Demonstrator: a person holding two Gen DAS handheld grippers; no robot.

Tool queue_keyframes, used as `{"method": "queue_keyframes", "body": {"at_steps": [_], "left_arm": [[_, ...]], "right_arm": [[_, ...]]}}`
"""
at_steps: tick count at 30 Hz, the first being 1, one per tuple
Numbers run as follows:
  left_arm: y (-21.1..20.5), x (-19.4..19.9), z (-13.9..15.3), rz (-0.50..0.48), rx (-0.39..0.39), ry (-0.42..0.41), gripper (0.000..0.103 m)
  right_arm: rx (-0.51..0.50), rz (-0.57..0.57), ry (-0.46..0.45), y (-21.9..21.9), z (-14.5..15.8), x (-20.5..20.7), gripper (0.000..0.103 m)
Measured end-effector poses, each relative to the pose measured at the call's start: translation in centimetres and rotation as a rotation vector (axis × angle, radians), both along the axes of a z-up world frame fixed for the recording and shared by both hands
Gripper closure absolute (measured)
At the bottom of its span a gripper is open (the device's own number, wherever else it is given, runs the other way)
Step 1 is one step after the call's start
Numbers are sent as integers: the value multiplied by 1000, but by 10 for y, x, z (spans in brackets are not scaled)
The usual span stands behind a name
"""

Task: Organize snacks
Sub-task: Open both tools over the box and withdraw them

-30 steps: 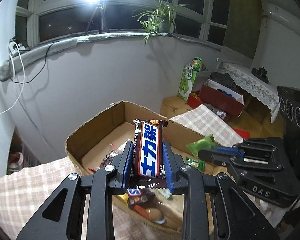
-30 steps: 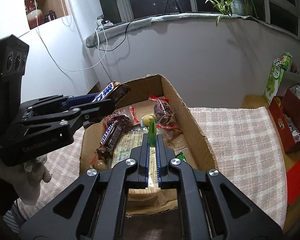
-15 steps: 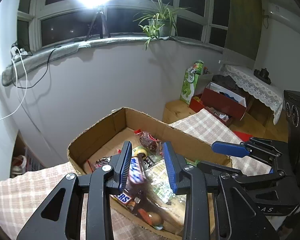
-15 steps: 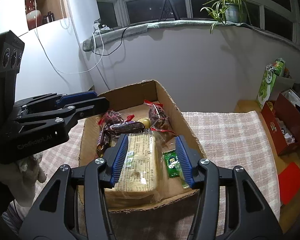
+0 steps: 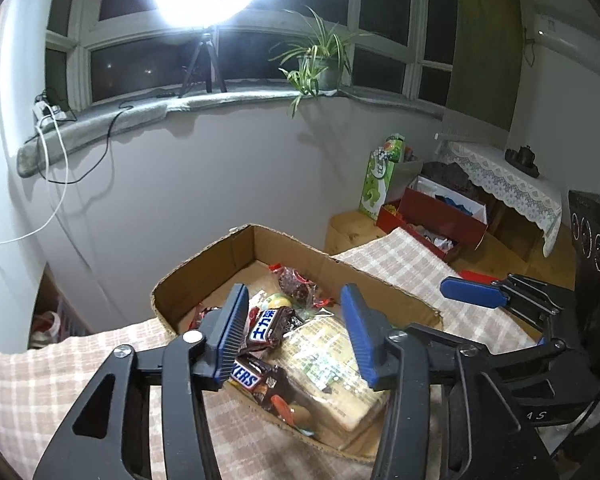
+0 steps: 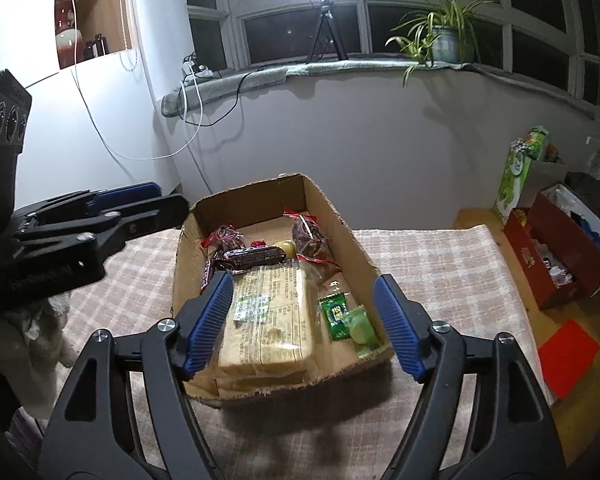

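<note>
Both our grippers hang spread wide and empty above the cardboard box (image 6: 340, 220): left gripper (image 5: 296, 336), right gripper (image 6: 302, 324). The snacks lie inside: a chocolate bar (image 5: 266, 330), the big cracker pack (image 6: 272, 316), a green sachet (image 6: 334, 314). We judge the drop done; next we need another loose snack.

One candy bar wrapper (image 5: 247, 377) reads "KERS" — another wrapper (image 5: 265, 328) "士力架".

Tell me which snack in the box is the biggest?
The big clear-wrapped tan cracker pack in the brown cardboard box. It is far larger than the dark chocolate bars and small green packet beside it.
</note>
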State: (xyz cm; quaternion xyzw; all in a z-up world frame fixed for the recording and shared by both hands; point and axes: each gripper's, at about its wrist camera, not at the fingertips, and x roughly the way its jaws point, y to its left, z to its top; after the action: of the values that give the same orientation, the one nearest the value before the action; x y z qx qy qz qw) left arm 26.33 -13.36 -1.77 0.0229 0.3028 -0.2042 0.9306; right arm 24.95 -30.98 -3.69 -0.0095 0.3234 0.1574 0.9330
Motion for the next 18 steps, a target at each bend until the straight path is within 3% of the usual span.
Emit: {"method": "queue_keyframes", "body": {"at_steps": [4,6,9,12,18], "left_arm": [[7,-11,4,20,-23,-2,52],[10,-18,5,32,-28,-7,42],[15,-30,7,54,-28,-20,40],[20,-42,8,78,-22,-24,31],[27,-66,10,122,12,-46,30]], "right_arm": [[-9,-19,-12,-1,2,-15,18],[-12,-28,-17,-2,3,-23,17],[-18,-45,-31,-2,6,-36,11],[-29,-60,-45,-1,9,-47,6],[-28,-84,-64,0,14,-67,4]]}}
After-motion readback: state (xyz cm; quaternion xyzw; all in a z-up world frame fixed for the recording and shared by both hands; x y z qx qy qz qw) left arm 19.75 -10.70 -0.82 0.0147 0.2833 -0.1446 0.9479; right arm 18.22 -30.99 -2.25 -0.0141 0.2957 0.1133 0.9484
